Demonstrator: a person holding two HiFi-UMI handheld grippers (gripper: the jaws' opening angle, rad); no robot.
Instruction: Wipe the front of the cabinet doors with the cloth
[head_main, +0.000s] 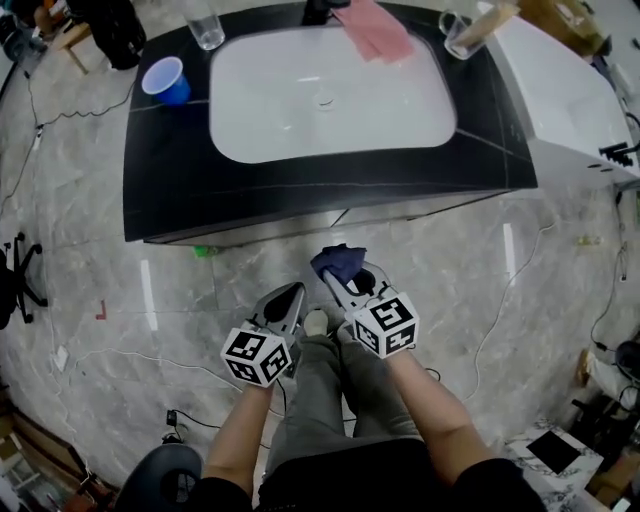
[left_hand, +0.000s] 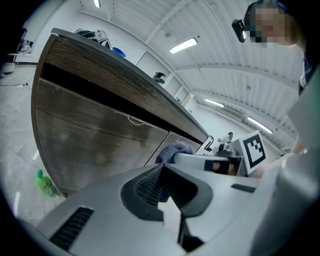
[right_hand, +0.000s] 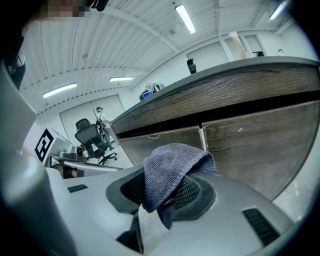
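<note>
Cloth (right_hand: 167, 172), ribbed blue knit, bunches between right gripper (head_main: 350, 280) jaws near wood-grain doors (right_hand: 250, 150).

No text or numbers reading anywhere; black-and-white square code patterns showing on left gripper's white cube (head_main: 258, 357) and right gripper's white cube (head_main: 387, 325).

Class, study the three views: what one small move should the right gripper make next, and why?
Probably ease the right gripper forward until the cloth presses against the cabinet door. Its fingers are shut on the cloth, which seems to hang just short of the wooden front, so no wiping contact shows yet.
</note>
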